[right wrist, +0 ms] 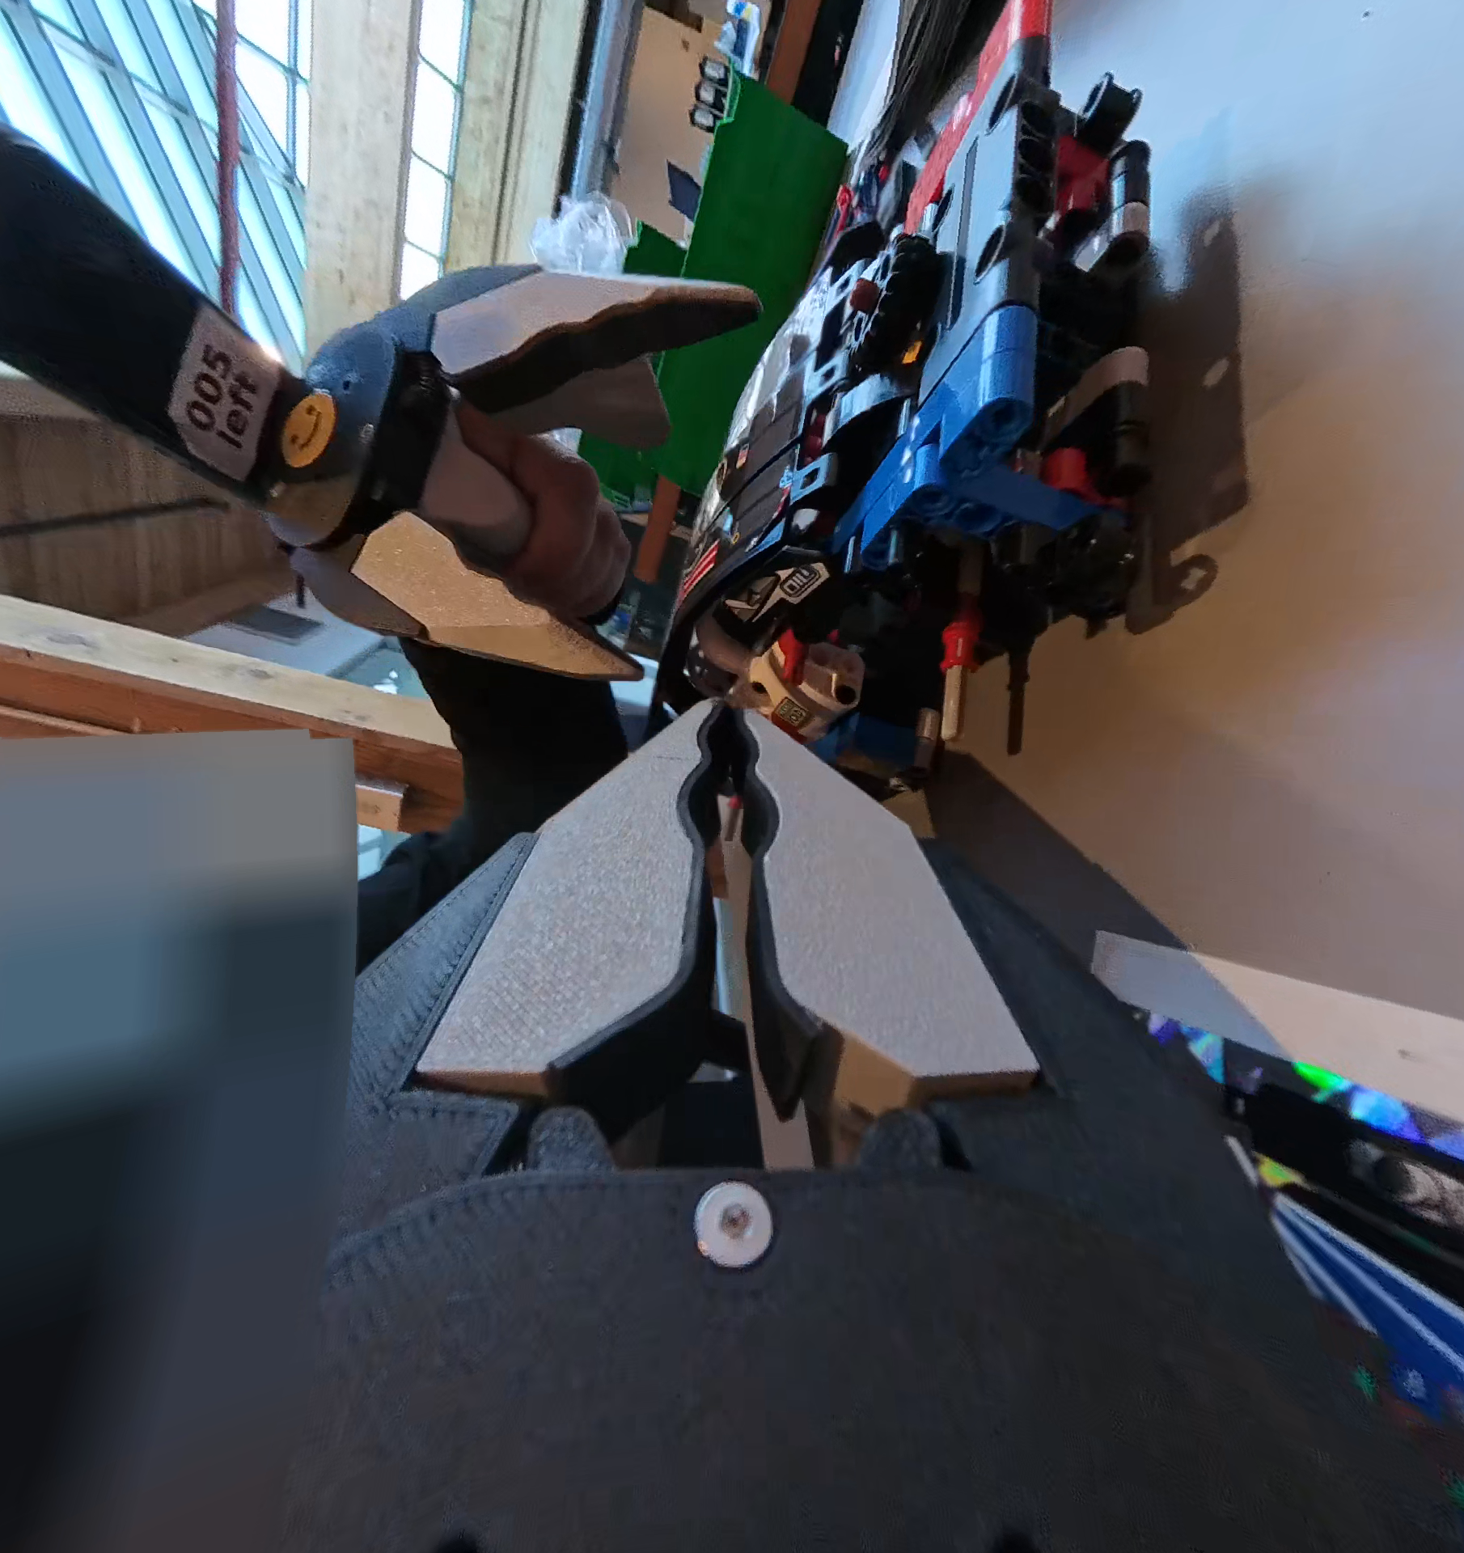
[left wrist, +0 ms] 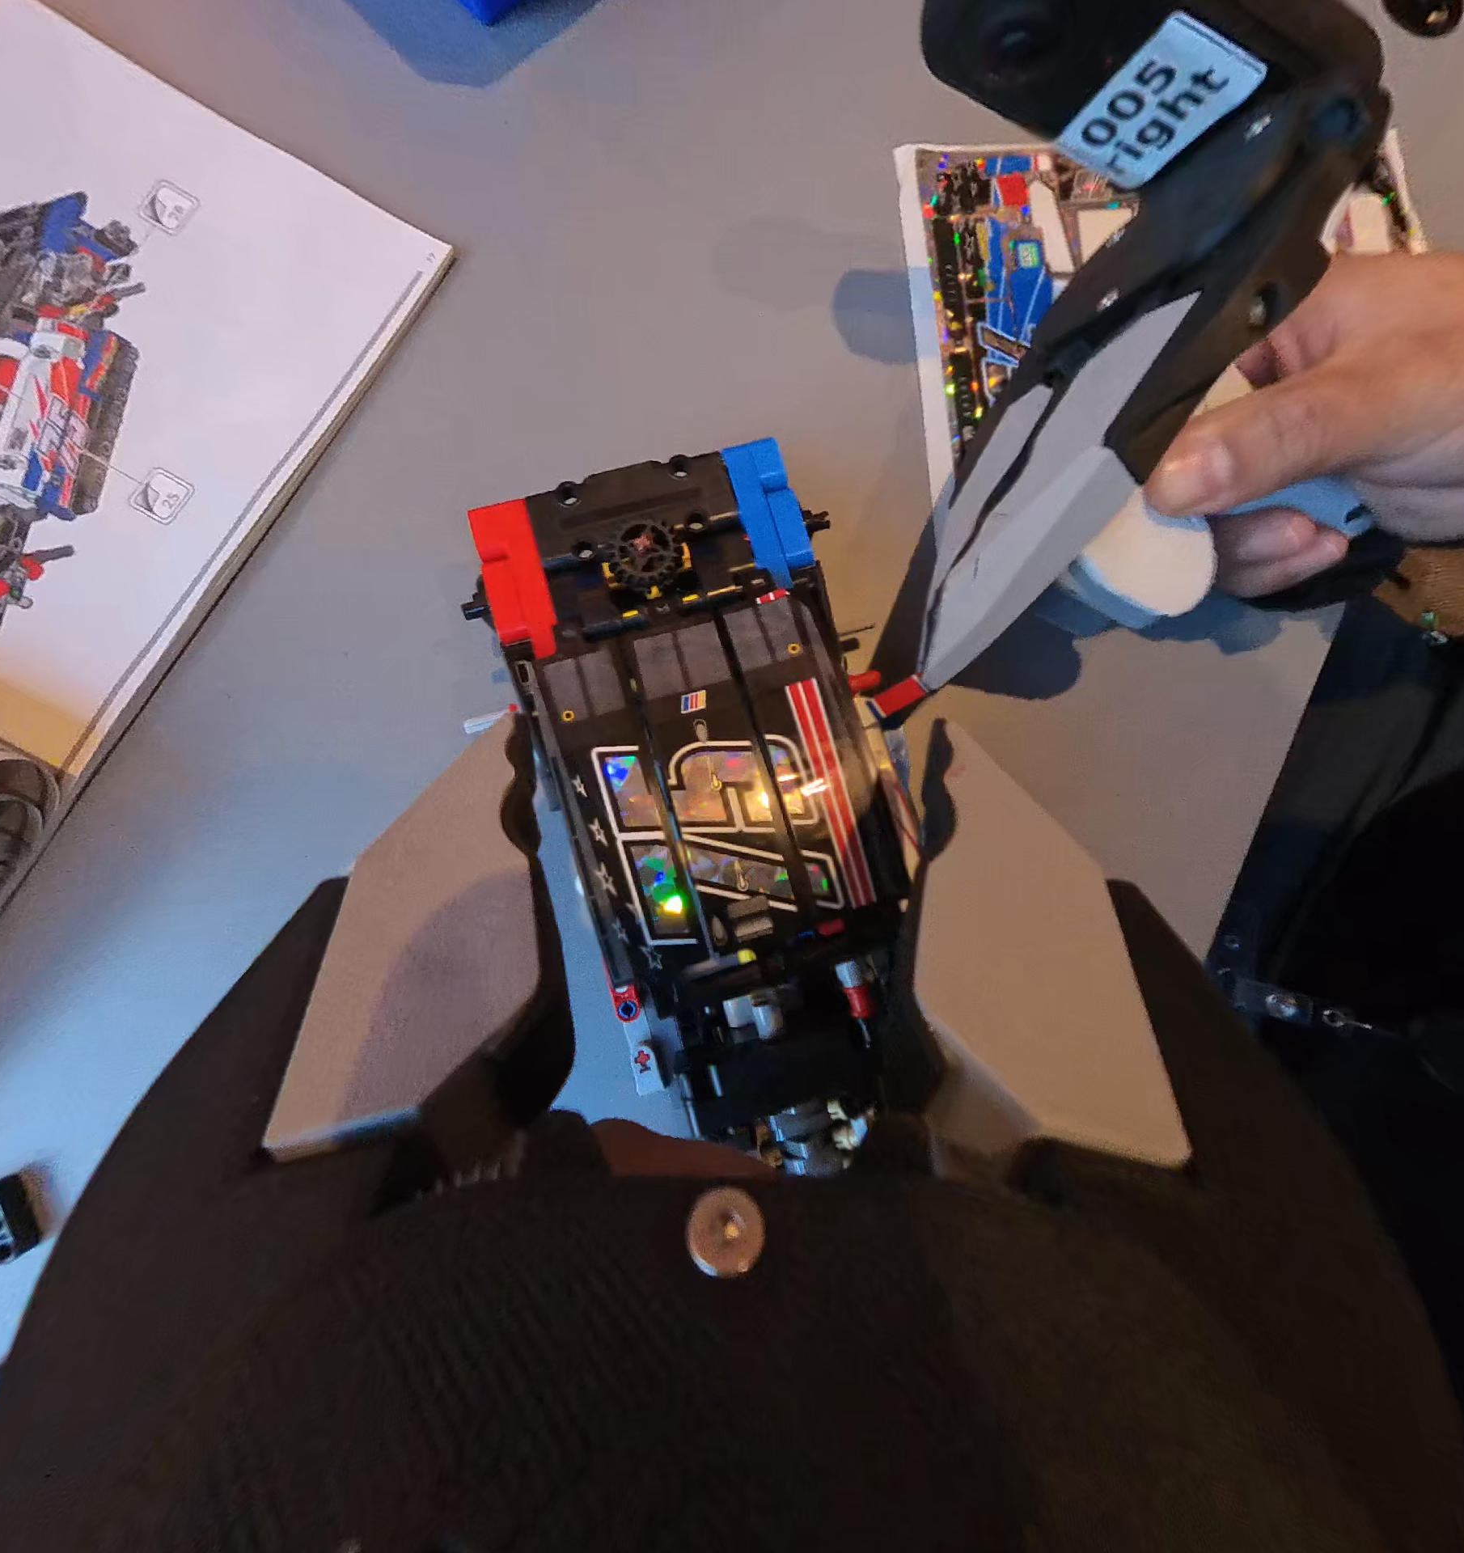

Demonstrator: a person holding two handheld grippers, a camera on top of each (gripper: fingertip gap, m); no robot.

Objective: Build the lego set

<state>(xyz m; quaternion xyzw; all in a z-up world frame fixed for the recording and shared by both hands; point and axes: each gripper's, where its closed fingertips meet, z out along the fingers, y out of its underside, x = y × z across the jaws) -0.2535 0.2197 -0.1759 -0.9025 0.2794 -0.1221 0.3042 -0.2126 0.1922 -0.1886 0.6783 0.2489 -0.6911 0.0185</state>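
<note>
A black lego car with a red block and a blue block at its far end and a holographic sticker on its roof lies on the grey table. My left gripper straddles it, with a finger pressed on each side. My right gripper comes in from the upper right. It is shut on a small red, white and blue piece, held against the car's right side. In the right wrist view my right gripper is closed at the car's edge, and the left gripper spans the car.
An open instruction booklet lies at the left. A sticker sheet lies at the upper right, behind the right gripper. Loose black pieces sit at the lower left. A hand holds the right gripper. Green plates stand beyond the table.
</note>
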